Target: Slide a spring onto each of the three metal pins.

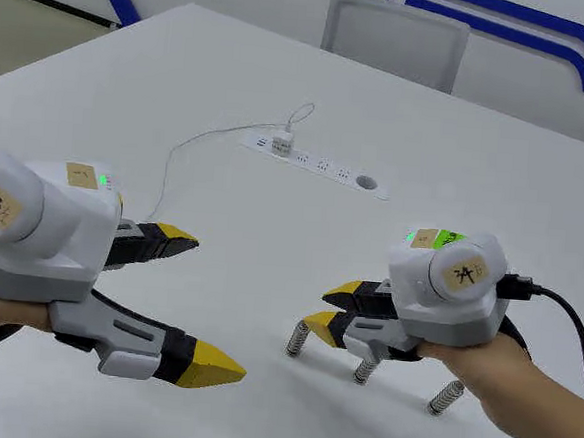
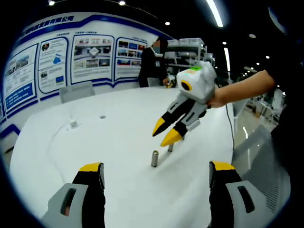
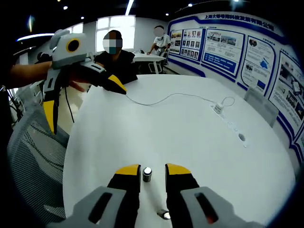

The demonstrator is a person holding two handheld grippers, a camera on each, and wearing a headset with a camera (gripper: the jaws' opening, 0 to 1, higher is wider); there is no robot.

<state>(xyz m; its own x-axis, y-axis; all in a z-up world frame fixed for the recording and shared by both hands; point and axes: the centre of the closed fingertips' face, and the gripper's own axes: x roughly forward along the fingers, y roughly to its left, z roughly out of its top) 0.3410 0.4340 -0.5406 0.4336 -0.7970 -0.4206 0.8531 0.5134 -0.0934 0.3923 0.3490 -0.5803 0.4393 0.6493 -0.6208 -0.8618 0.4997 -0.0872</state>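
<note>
We see three pins standing on the white table point(image 1: 282, 78), each wrapped in coils and leaning slightly: the left pin point(image 1: 298, 338), the middle pin point(image 1: 365, 370) and the right pin point(image 1: 446, 396). The right gripper point(image 1: 329, 308) hovers just above the left and middle pins, its jaws a narrow gap apart and gripping nothing; in the right gripper view one pin shows through that gap, beyond the tips. The left gripper point(image 1: 204, 303) hangs well apart to the left, jaws spread wide and empty. Farther back lies a power strip point(image 1: 316, 167) with a white charger point(image 1: 282, 142) plugged in, and a chair point(image 1: 395, 38) stands at the table's far edge.
</note>
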